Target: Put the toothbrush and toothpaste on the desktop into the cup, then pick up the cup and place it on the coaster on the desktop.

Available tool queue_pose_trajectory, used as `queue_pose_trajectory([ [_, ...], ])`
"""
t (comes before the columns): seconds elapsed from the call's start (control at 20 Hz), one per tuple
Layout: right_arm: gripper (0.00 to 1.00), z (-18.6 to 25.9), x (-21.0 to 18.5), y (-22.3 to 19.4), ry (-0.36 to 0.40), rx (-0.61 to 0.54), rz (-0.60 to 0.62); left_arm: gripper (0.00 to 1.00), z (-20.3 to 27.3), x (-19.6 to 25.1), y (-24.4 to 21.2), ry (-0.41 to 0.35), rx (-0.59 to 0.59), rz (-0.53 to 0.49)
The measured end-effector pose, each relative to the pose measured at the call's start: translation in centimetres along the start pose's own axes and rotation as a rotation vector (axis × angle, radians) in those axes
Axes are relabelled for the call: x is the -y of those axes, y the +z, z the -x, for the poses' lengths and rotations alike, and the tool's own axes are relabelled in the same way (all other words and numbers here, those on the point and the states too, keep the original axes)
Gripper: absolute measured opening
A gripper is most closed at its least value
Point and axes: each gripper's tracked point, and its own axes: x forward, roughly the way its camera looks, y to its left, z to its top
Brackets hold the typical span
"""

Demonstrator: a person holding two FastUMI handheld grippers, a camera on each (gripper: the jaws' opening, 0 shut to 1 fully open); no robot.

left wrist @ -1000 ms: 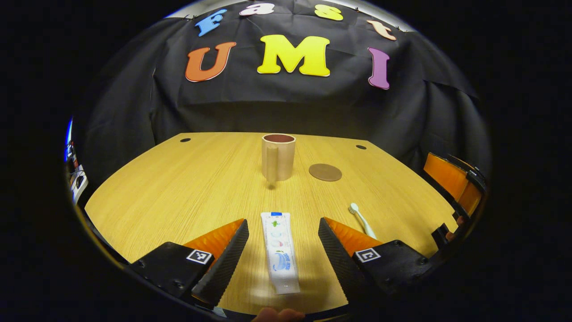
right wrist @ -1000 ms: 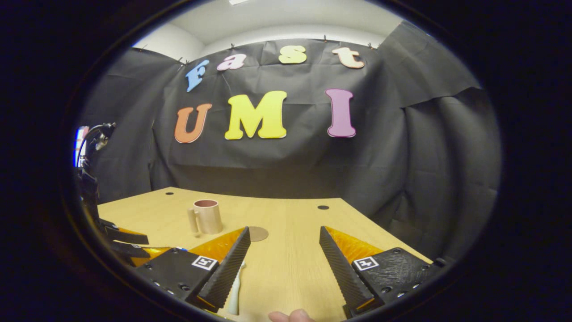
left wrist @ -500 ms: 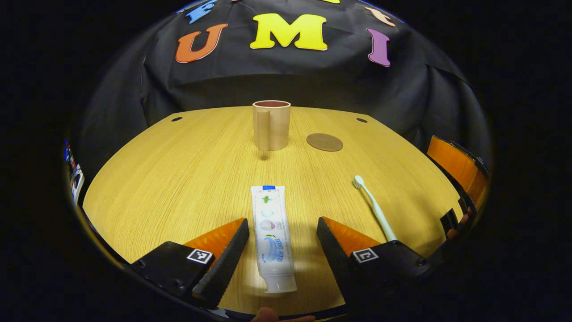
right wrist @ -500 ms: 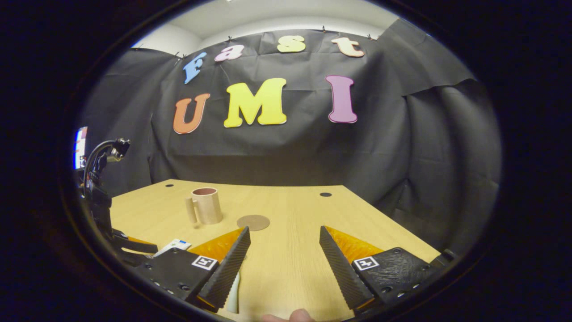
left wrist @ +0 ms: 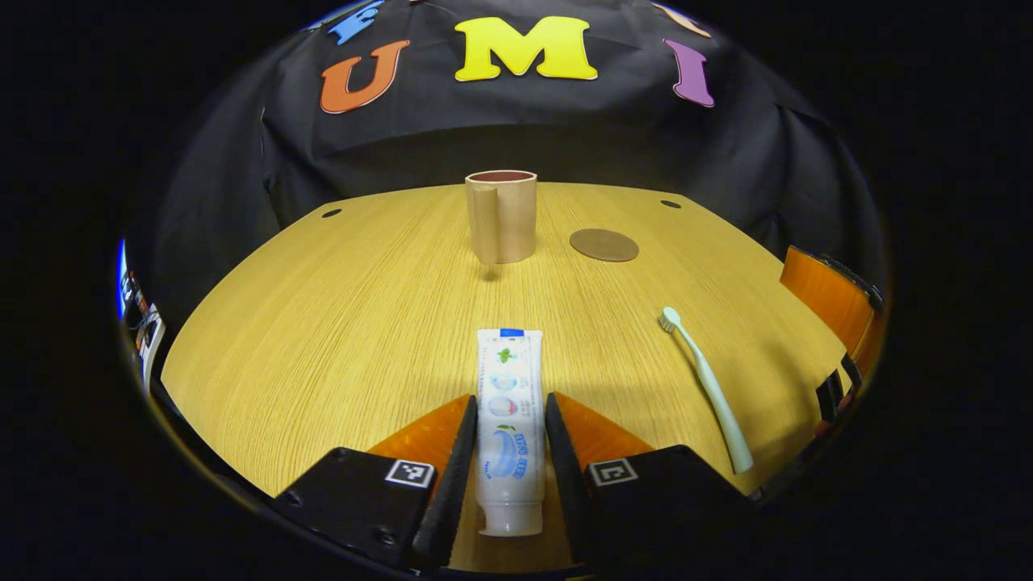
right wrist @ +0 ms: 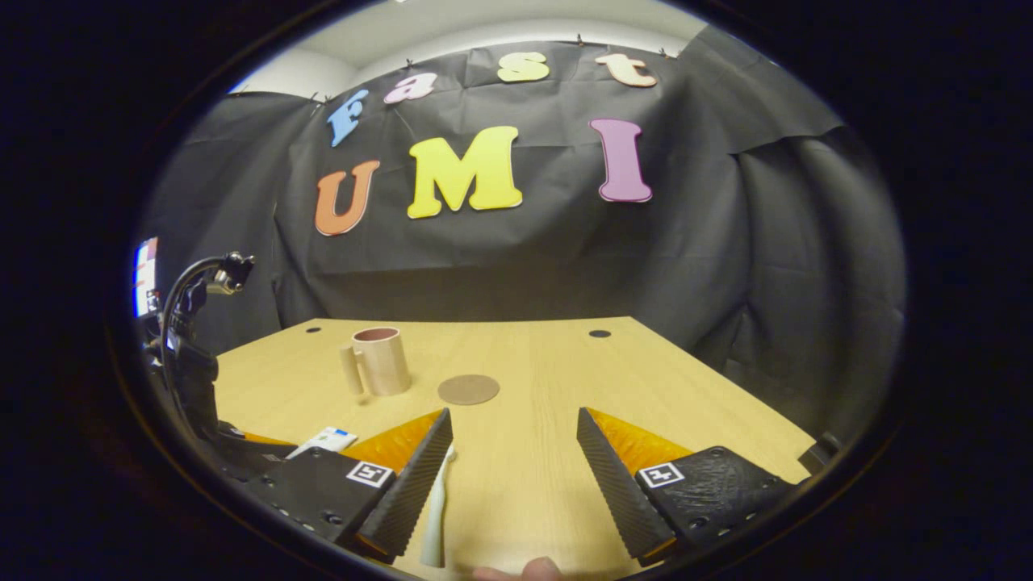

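Wooden desk (left wrist: 323,323), toothbrush (left wrist: 706,387) beside toothpaste (left wrist: 508,420), cup (left wrist: 502,215) beyond

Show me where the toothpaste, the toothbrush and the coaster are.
toothpaste (left wrist: 508,420): left gripper view, middle of the tube.
toothbrush (left wrist: 708,387): left gripper view, mid handle.
coaster (left wrist: 604,244): left gripper view, centre of the disc.

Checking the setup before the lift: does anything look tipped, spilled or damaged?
Nothing stands out. The cup stands upright beside the coaster, the toothbrush lies flat on the desk, and the left gripper squarely clamps the toothpaste.
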Motion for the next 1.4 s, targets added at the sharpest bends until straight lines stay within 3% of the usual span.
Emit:
queue_pose_trajectory([
  [0.1, 0.96, -0.1, -0.3, -0.5, 0.008, -0.016, 0.012, 0.55, 0.0, 0.0, 0.0, 0.006, 0.010, -0.007],
  [0.15, 0.94, -0.2, -0.5, -0.7, 0.011, -0.024, 0.012, 0.48, -0.1, 0.2, 0.3, -0.005, 0.020, -0.002],
  [0.3, 0.94, -0.4, -0.9, -1.2, 0.026, -0.042, 0.001, 0.43, 0.2, 1.4, 0.6, -0.070, 0.039, 0.025],
  [0.5, 0.95, -0.4, -1.3, -1.7, 0.034, -0.062, 0.011, 0.47, 1.5, 0.0, 3.5, -0.044, 0.132, 0.030],
  [0.55, 0.94, -0.4, -1.7, -2.0, 0.046, -0.078, 0.012, 0.42, 1.8, -0.4, 4.2, -0.037, 0.153, 0.038],
  [0.75, 0.95, -0.7, -3.5, -3.5, 0.089, -0.165, 0.001, 0.42, 3.8, -1.8, 6.7, -0.013, 0.242, 0.045],
  [0.8, 0.96, -1.0, -4.0, -4.1, 0.095, -0.190, 0.003, 0.46, 4.0, -2.2, 7.3, -0.005, 0.264, 0.042],
  [1.1, 0.95, -2.5, -4.7, -7.2, 0.035, -0.330, -0.003, 0.42, 5.3, -2.8, 9.3, -0.019, 0.333, 0.071],
  [1.35, 0.95, -3.4, -6.0, -7.6, 0.017, -0.339, 0.043, 0.42, 6.0, -2.9, 10.9, -0.051, 0.388, 0.092],
  [1.4, 0.91, -3.6, -6.3, -7.8, 0.017, -0.349, 0.041, 0.42, 6.1, -3.0, 11.1, -0.053, 0.396, 0.093],
])
